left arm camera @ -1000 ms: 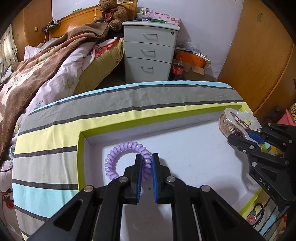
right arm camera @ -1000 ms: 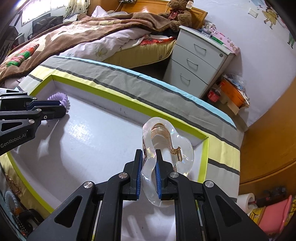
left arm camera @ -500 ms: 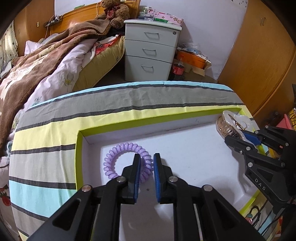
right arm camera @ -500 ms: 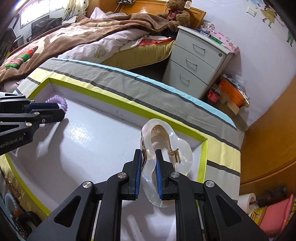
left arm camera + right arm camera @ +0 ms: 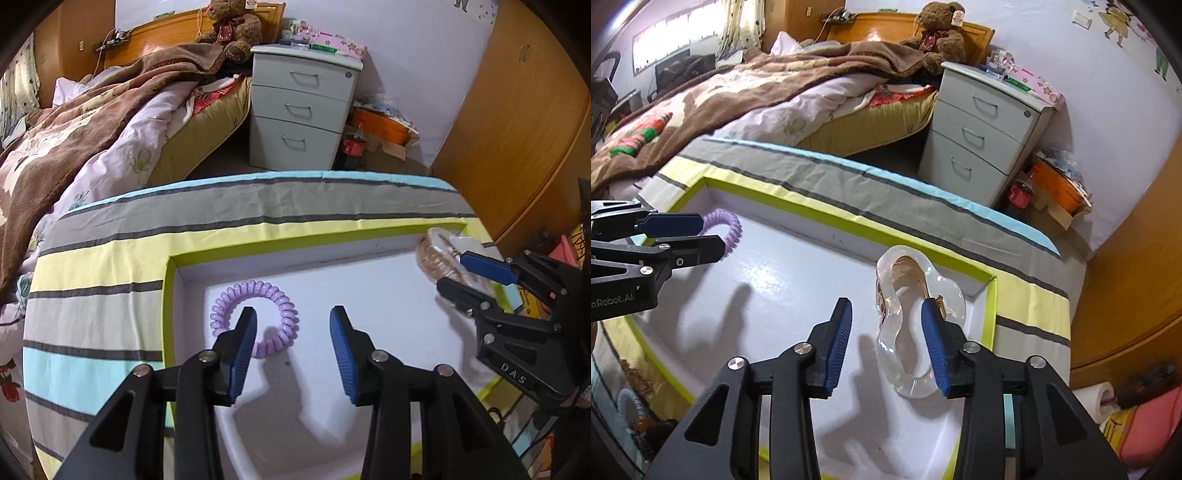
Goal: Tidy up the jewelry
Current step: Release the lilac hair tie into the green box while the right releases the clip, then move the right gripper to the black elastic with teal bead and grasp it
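Left gripper [image 5: 293, 326] is opening, its jaws apart over the purple coil hair tie [image 5: 255, 317], which lies flat in the white tray's [image 5: 369, 291] left corner, gripped by nothing. Right gripper [image 5: 886, 321] is opening too; the clear hair claw [image 5: 916, 325] stands between its pads at the tray's right corner, leaning on the right one.

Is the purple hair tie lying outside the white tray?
No, the purple hair tie lies on the white floor of the tray, near its left corner.
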Motion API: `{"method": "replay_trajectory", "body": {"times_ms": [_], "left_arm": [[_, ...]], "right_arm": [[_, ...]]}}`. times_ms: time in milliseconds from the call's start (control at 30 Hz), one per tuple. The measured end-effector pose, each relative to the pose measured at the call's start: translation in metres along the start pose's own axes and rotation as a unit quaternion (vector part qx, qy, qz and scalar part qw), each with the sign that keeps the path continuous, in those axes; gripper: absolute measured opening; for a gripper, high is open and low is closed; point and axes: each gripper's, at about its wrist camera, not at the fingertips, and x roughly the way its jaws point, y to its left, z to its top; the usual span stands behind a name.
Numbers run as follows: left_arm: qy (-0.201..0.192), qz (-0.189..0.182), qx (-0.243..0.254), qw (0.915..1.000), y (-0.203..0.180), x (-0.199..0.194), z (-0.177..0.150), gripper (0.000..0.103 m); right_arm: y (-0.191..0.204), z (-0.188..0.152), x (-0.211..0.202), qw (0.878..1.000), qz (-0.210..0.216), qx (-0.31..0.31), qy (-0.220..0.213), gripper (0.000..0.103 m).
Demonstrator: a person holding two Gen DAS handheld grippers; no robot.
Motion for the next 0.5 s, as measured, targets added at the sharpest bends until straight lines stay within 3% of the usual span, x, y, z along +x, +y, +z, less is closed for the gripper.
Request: {"method": "replay_trajectory", "body": {"times_ms": [267,500], "left_arm": [[-0.034,-0.013,-0.010,0.9993,-0.004,-0.041,-0.013,0.051],[-0.057,-0.030,-0.024,0.9976,-0.003,-0.080,-0.044,0.055]], "right_arm": [[-0.005,-0.014,-0.044,0.998,0.013,0.035,-0.044,0.041],[-0.009,-0.047,-0.082,0.995,0.025,0.066,-0.068,0.041]]}}
